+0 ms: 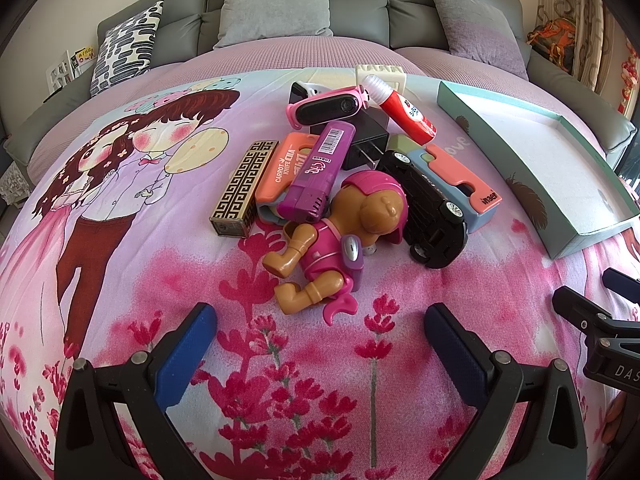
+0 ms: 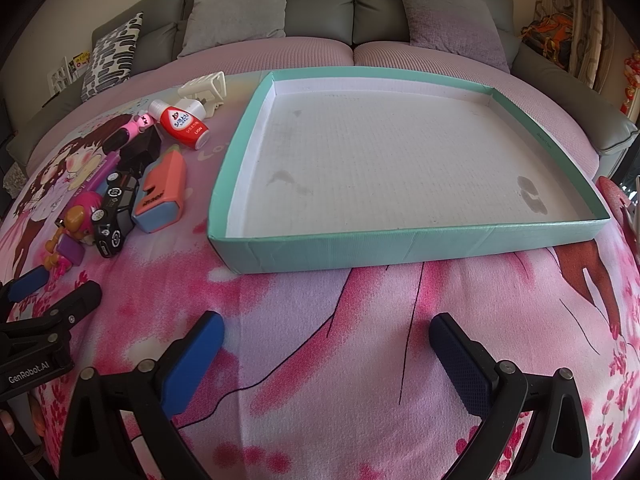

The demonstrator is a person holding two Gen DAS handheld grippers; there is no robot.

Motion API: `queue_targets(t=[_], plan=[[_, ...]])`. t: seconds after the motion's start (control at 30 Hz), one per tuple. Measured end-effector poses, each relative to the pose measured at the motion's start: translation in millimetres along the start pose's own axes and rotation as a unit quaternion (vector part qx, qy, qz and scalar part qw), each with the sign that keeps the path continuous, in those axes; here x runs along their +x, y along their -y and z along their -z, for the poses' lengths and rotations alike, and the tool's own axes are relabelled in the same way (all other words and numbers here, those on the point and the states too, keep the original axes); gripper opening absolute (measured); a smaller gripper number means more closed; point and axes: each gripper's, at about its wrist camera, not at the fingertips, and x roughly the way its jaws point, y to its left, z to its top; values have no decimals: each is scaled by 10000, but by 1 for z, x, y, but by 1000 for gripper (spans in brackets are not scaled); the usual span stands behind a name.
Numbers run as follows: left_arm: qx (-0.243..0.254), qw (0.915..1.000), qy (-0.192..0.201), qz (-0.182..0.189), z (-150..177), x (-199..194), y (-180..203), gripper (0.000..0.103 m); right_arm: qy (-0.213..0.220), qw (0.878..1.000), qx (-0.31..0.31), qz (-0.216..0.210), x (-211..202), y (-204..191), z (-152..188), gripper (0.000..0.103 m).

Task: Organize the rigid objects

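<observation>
Toys heaped on a printed bed sheet beside a shallow teal box.

Left gripper spread wide and holding nothing, hovering just at 6 o'clock of the toy dog in pink. Behind that, in one touching heap: black toy car, purple case, gold patterned box, red tube, pink band. Right gripper likewise spread and holding nothing, over bare sheet at 6 o'clock of the box; heap at 9 o'clock of the box, apart from it.
</observation>
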Motion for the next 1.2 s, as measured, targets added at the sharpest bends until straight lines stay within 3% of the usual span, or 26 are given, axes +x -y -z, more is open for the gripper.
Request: queue_targets(t=[0.67,0.83,1.03,1.2], plan=[[0,10000,-6,3,0,0,0,103,-1,10000,-4,2,-1,0,0,103],[-23,9999,19,152,-2,-5,-7,103,41,9999,47,-132,-5,4,-1,103],[-263,9984,434,253,-15,-31,-28,103,435,9985,29,-316,-35,9,-15,103],[-195,9945,1020,166,-52,-60,-38,103,783,9934,-17,-835,-65,1,-52,103]])
